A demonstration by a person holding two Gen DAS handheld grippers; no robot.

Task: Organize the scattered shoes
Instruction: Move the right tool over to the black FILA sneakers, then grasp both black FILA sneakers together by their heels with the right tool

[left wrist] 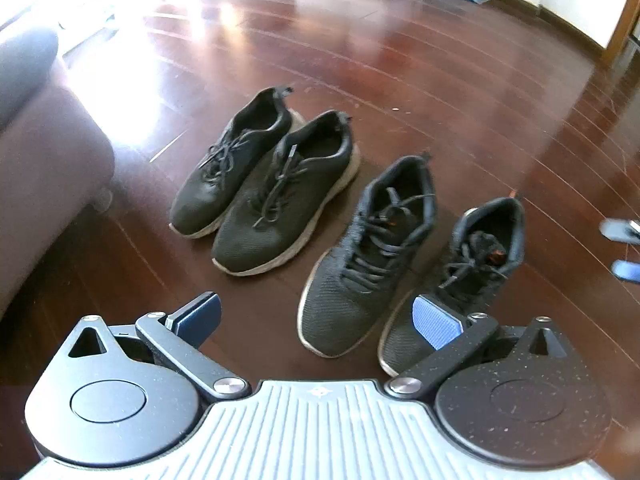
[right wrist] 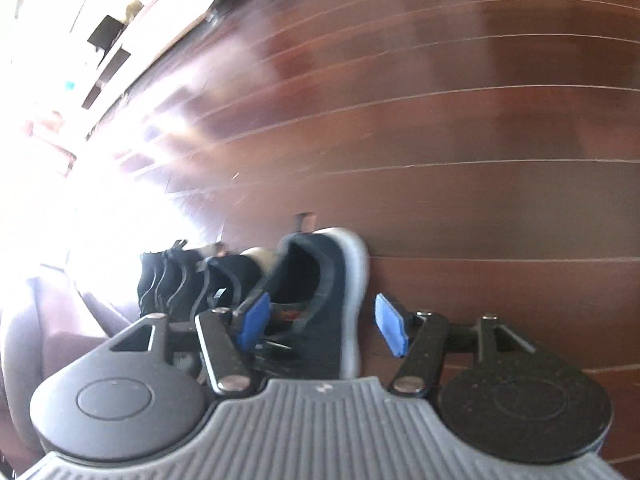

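Four black sneakers sit on a glossy reddish-brown plank floor (left wrist: 440, 80), washed out by glare toward its far left. One pair (left wrist: 260, 184) lies touching side by side; the second pair (left wrist: 400, 260) stands slightly apart, nearer the camera. A dark sofa (left wrist: 44, 168) edges the floor's left side. The left claw (left wrist: 316, 320) hangs open, empty. The right claw (right wrist: 320, 324) gapes open around a sneaker (right wrist: 320, 300), pads not clamped.
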